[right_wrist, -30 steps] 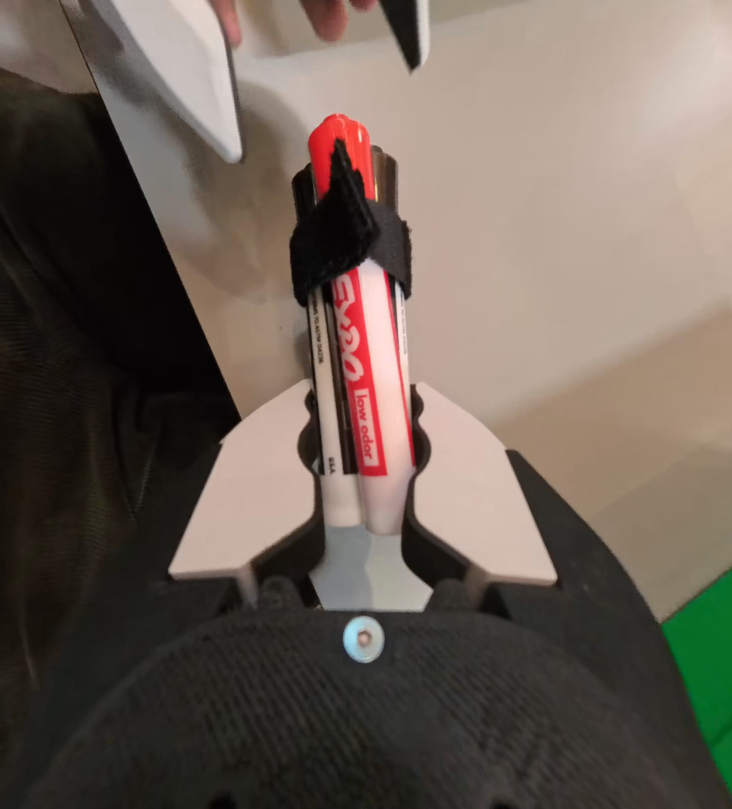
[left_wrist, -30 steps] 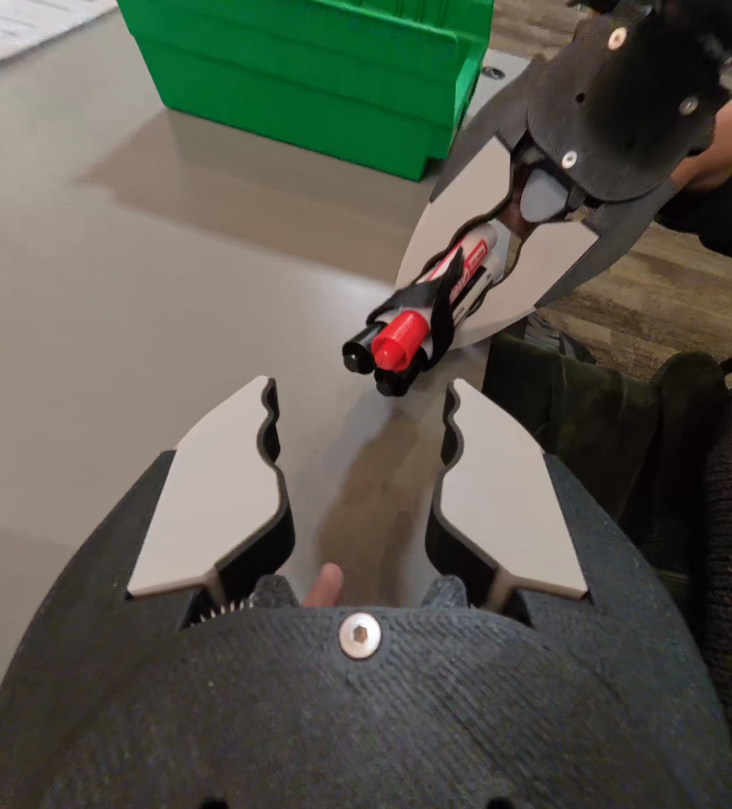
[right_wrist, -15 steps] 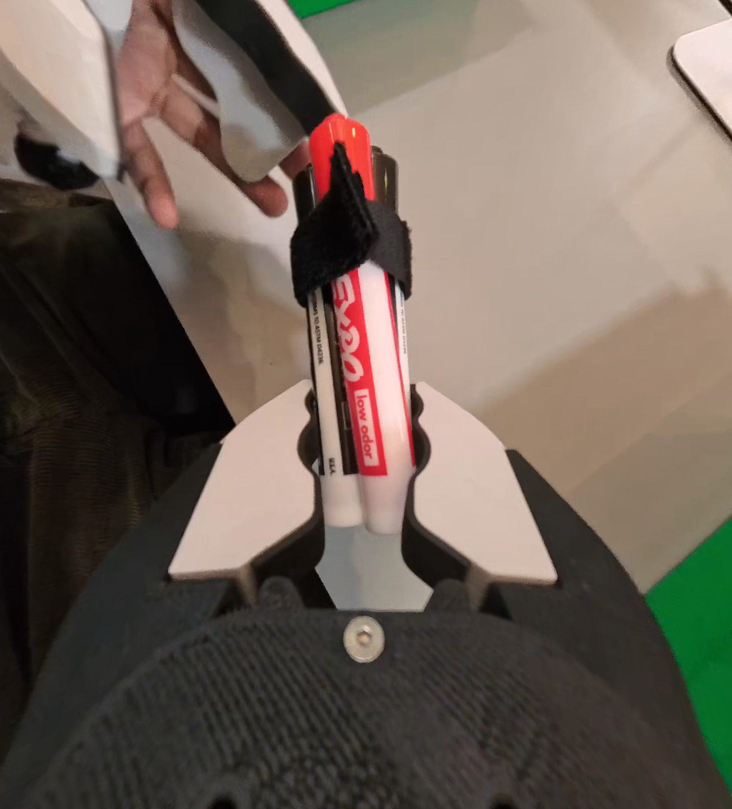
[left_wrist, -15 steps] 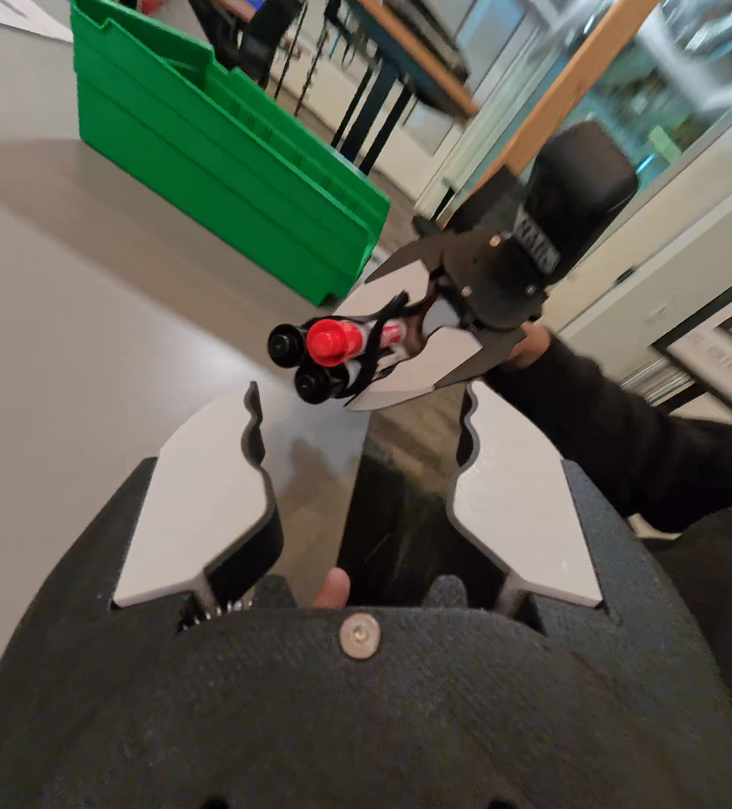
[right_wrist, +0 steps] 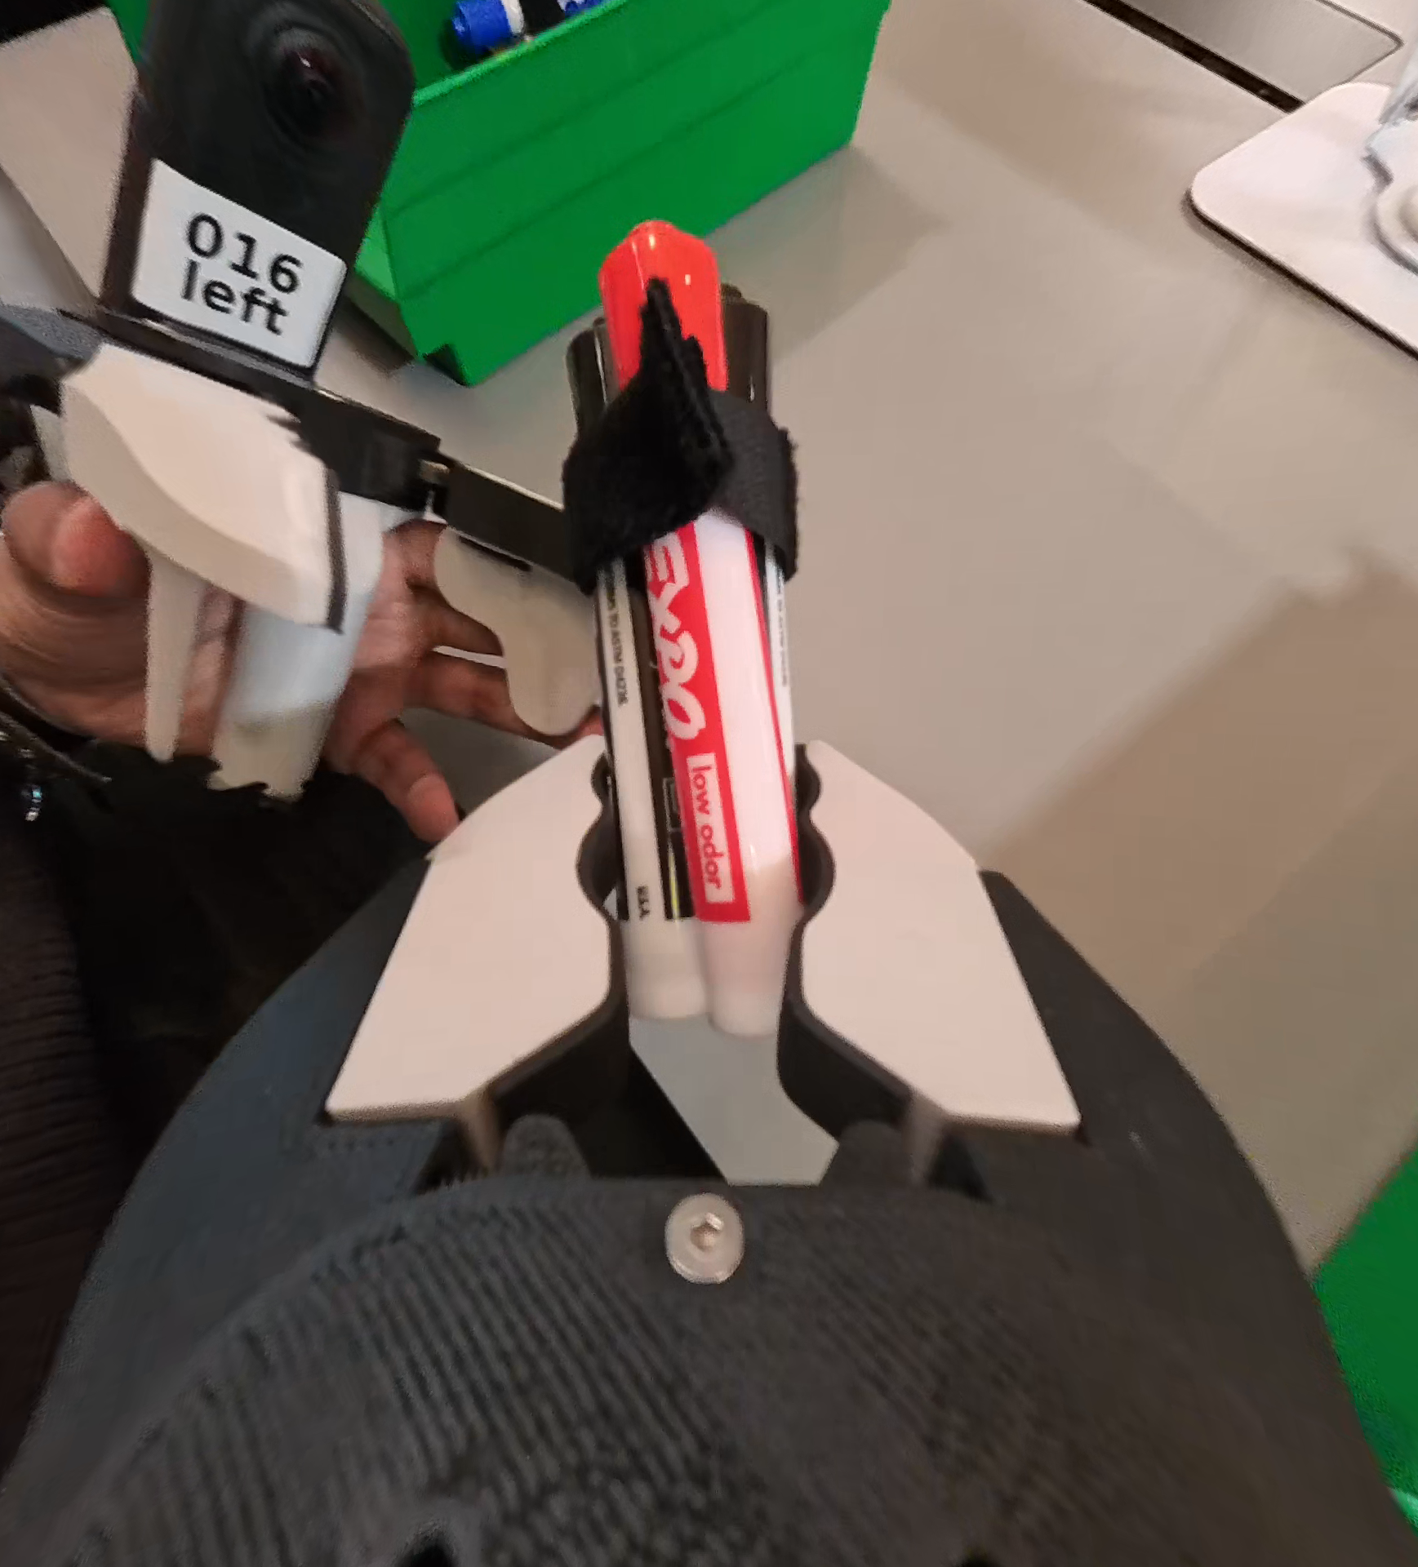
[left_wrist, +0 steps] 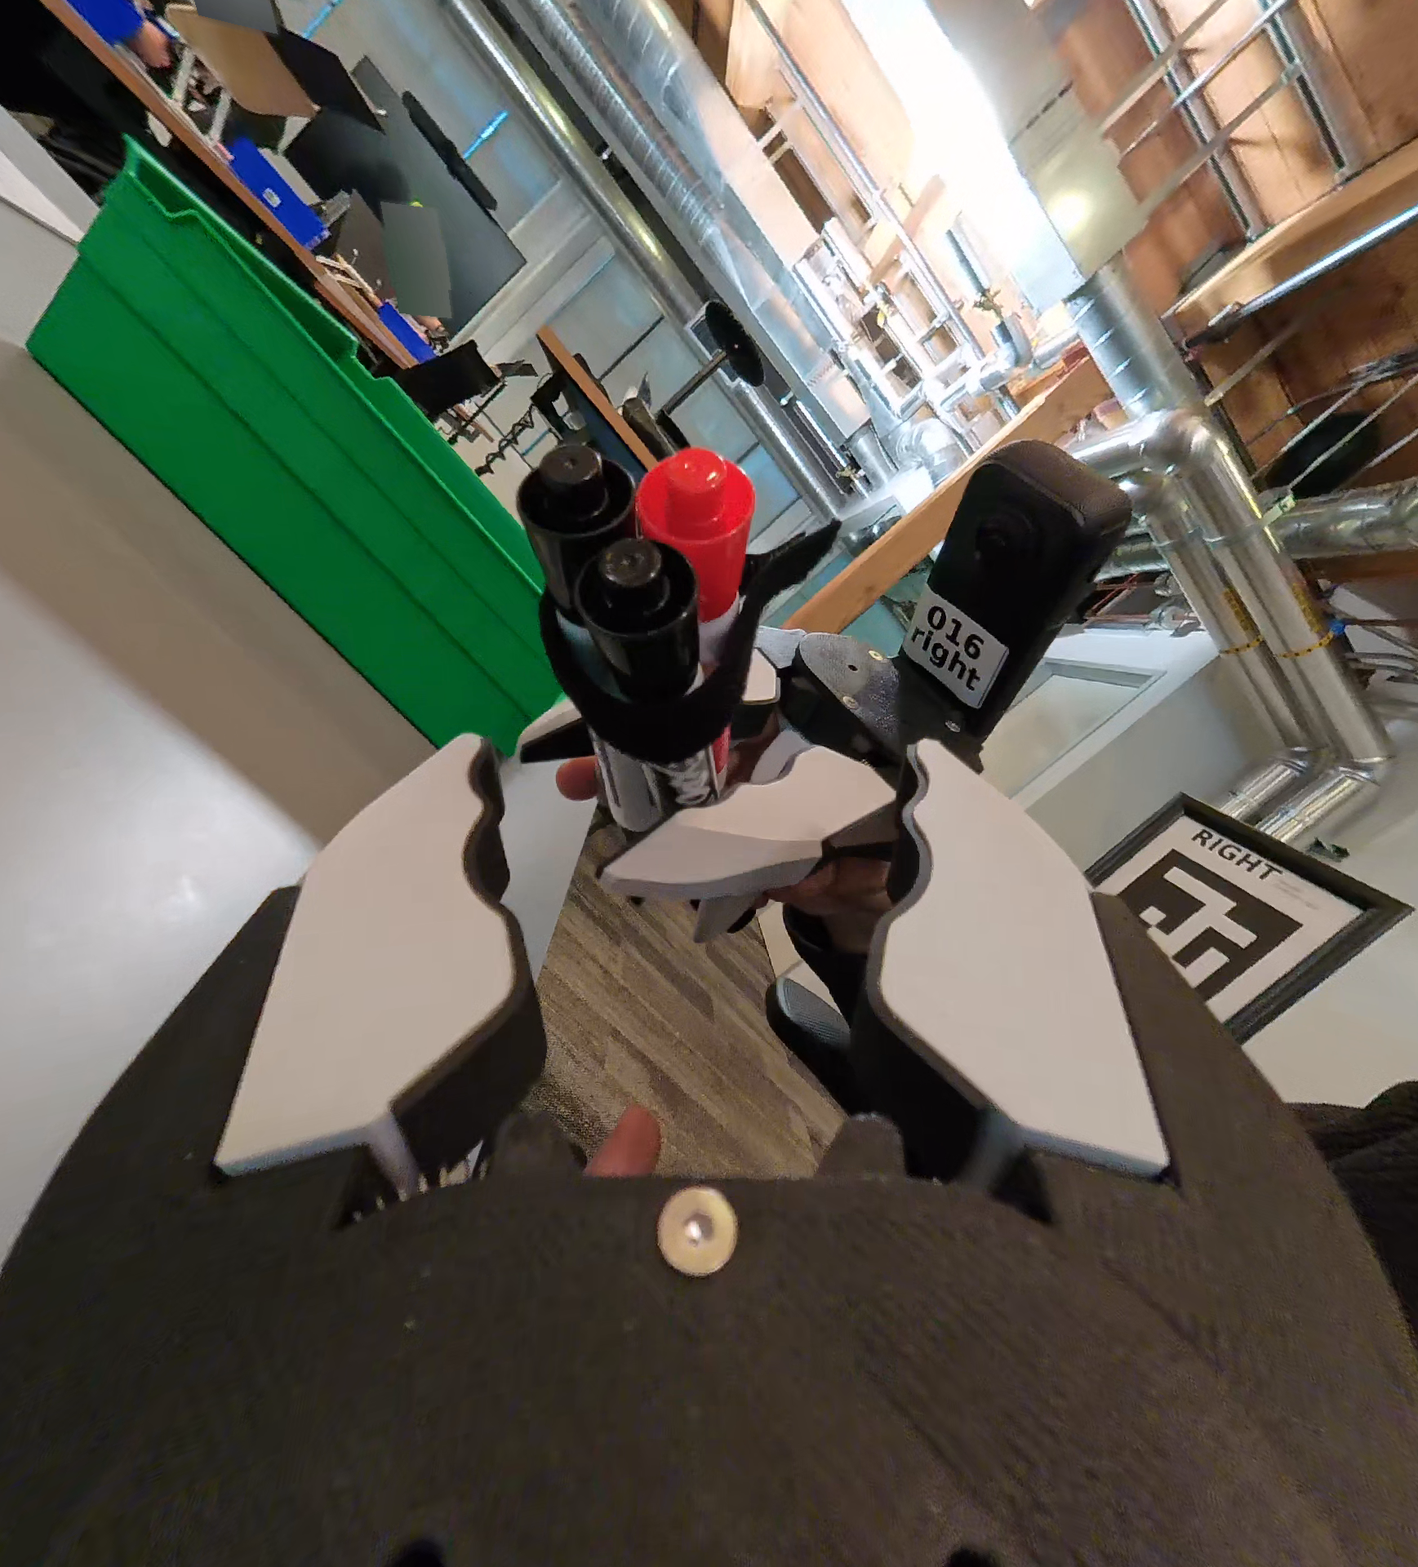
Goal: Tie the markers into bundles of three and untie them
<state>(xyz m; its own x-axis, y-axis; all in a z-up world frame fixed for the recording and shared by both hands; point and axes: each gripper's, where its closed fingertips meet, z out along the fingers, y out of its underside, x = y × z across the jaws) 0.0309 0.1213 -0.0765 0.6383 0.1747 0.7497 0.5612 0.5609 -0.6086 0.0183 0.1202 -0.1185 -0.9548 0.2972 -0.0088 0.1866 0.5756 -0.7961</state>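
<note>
Right hand-held gripper [right_wrist: 705, 848] clenches a strapped marker bundle [right_wrist: 692, 644] — left hand-held gripper [left_wrist: 701, 856] gapes empty beside it, above the worktop [right_wrist: 1112, 509].

Left wrist view: small white rectangular sticker [left_wrist: 953, 661] w/ black print, two lines, sits on the lower front of the black oblong camera body [left_wrist: 1027, 543] opposite. Lower right, a dark-framed white board [left_wrist: 1231, 916] leans by the wall; it carries a big black block pattern plus a short heading along its top edge. Right wrist view: a similar white sticker [right_wrist: 237, 271], two lines of black print, sits on the other black camera body [right_wrist: 281, 93], upper left. The strapped bundle of three white plastic markers [right_wrist: 701, 763] has a red label strip w/ large white brand lettering and a smaller line below; a neighbouring barrel has fine black print, too small to read.
</note>
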